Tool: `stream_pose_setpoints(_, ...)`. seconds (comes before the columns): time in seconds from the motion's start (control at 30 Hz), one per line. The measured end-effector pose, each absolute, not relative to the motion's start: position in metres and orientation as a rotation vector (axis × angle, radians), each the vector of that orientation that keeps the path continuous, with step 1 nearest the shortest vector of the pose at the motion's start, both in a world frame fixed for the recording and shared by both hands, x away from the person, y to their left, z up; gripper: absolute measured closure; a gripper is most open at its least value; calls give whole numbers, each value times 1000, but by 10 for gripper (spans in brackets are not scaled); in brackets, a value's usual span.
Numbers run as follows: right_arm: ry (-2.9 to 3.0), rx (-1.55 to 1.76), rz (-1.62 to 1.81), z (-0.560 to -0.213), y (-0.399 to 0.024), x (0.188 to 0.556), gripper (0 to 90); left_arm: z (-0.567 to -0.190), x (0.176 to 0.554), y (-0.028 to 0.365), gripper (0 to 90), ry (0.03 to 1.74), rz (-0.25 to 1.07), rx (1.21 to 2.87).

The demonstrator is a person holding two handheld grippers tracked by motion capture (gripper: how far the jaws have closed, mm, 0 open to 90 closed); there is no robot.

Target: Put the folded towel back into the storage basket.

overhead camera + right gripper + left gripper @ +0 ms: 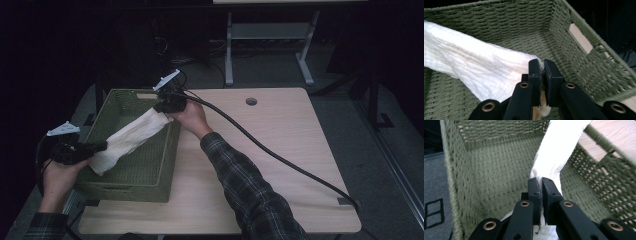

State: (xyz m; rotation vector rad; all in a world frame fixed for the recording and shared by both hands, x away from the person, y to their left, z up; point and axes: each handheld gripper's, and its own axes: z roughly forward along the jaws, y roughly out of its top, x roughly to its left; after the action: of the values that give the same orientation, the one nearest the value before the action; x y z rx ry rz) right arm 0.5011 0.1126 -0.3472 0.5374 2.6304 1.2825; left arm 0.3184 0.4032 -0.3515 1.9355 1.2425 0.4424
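At the bottom of the high view a plaid sleeve (250, 195) comes up from the lower middle of the frame, and a second forearm rises from the lower left corner. The left hand (57, 175) holds the left gripper (100, 146) at the left edge of the frame, just outside the near left rim of a green woven basket (145, 185). Its jaws are pressed together on the lower end of a white cloth (131, 137), with only the fabric's thickness between them; the left gripper view shows the cloth (559, 152) rising out of the closed jaws toward the upper right of that frame, and a scrap of it poking out below them.

The cloth runs as a loose diagonal band from the lower left up toward the middle of the high view, slung above the basket's floor and crossing its right rim near the top. There the right gripper (167, 111), in the right hand (192, 117), has its jaws clamped on the cloth's upper end. In the right gripper view the cloth (474, 67) spreads leftward from the shut jaws over the basket's (584, 72) inside, and a small bunch hangs beneath them.

The basket sits on the left part of a pale wooden table (280, 150), its left side overhanging the edge. A thick black cable (270, 152) trails from the right gripper across the tabletop to the lower right. Beyond the table the room is too dark to make out, save the pale legs of another table (270, 40) at the top; the basket's far corners are lost in shadow.
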Motion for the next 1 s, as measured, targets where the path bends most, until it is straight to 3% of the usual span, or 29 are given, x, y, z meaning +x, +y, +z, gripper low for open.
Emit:
stream_pose_setpoints(0.1, 2649, 551, 1282, -356, 116, 504, 848, -356, 321, 406, 840, 1249, 433, 1951)
stream_pose_setpoints(0.27, 2669, 574, 1252, -367, 121, 509, 848, -355, 321, 406, 685, 1263, 490, 1949)
stream_pose_setpoints(0.5, 2665, 558, 1197, -377, 125, 515, 843, -351, 319, 399, 587, 1236, 505, 1942)
stream_pose_setpoints(0.67, 2626, 616, 1229, -369, 122, 514, 607, -347, 319, 389, 492, 1211, 498, 1919)
stream_pose_setpoints(1.0, 2584, 637, 1295, -350, 78, 503, 465, -325, 319, 334, 459, 1081, 468, 1902)
